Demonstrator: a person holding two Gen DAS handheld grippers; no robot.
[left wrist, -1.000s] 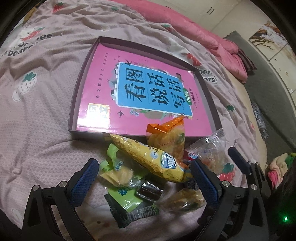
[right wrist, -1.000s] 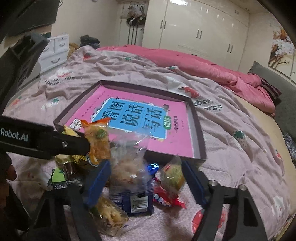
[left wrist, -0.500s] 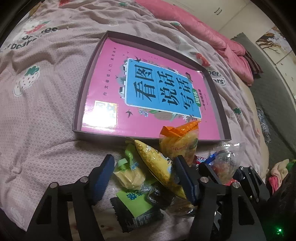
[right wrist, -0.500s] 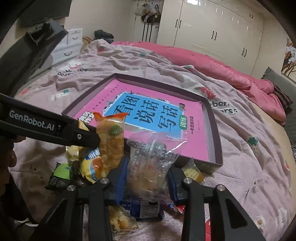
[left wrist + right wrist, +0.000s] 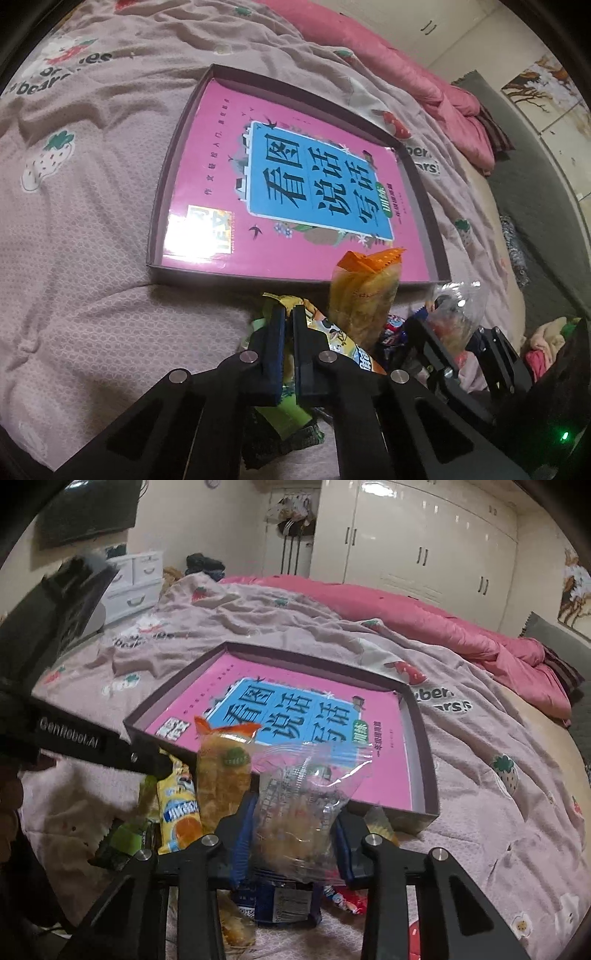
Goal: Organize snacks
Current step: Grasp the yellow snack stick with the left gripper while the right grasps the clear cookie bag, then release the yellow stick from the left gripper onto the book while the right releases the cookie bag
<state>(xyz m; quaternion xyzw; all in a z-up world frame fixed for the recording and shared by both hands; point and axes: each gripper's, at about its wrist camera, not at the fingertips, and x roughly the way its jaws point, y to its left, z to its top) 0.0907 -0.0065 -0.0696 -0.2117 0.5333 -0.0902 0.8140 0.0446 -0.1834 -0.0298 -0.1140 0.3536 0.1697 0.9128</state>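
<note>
Where the strawberry-print bedspread point(image 5: 461, 760) fills most of both views, a shallow dark-rimmed box point(image 5: 428, 775) lies flat on it, and a pink and blue book point(image 5: 295, 177) covers its floor. The snack heap sits on the bedspread at the box's near edge, at about six o'clock from the book in both views.

Both grippers tilt downward toward that heap. The right gripper point(image 5: 291, 834) reaches in from six o'clock; its jaws stand partly apart, with the blue pads pressed against the two sides of a clear cookie bag point(image 5: 299, 805), which stands upright between them. The left gripper point(image 5: 289, 325) comes in from six o'clock in its own view and from nine o'clock in the right wrist view; its jaws are pinched almost together on the top end of a yellow snack packet point(image 5: 332, 339).

An orange-topped pastry packet point(image 5: 225, 771) stands between the two held snacks. A green wrapper point(image 5: 129, 836) lies at seven o'clock, and a blue packet point(image 5: 284, 904) under the cookie bag
</note>
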